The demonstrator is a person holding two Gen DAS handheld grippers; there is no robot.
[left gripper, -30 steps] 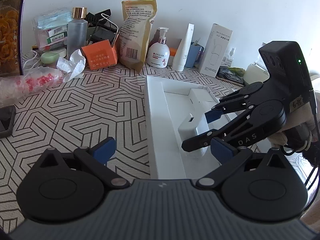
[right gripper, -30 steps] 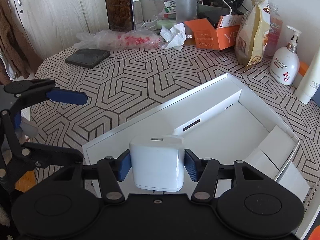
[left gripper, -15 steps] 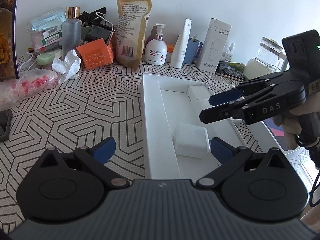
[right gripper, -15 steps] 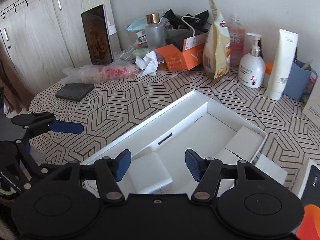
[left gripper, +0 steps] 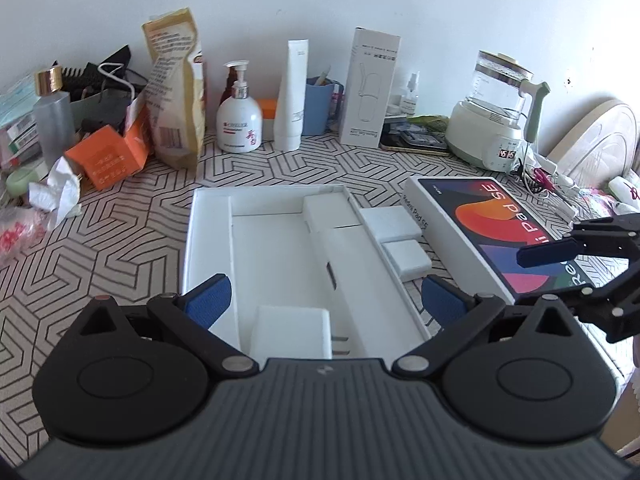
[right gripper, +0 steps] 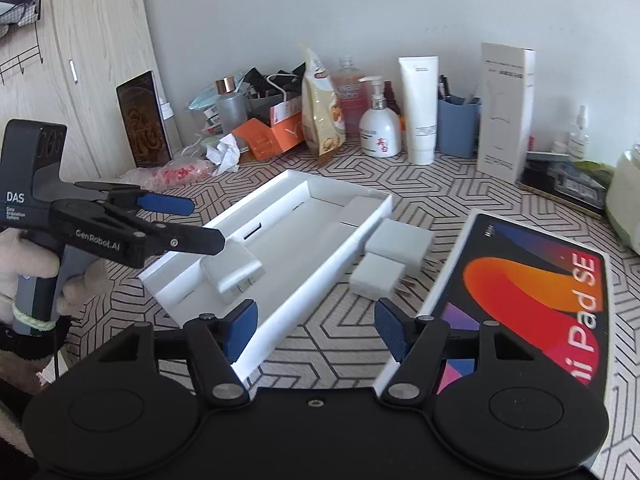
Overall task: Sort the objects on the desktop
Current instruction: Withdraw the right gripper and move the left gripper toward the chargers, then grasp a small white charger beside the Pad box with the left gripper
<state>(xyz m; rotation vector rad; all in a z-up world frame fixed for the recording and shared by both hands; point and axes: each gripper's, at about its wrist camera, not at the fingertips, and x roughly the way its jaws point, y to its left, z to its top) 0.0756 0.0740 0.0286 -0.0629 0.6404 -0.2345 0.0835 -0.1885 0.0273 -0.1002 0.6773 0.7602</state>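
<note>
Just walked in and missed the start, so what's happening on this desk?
A person with a gripper in each hand is sorting desk items. The white charger lies in the open white box tray. The right gripper is empty, its jaws opening, above the table near the tablet box. The left gripper hangs open over the tray.

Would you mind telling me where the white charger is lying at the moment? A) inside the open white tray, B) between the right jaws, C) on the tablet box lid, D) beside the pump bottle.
A: the white charger lies flat in the open white tray, prongs showing, with nothing gripping it.
</note>
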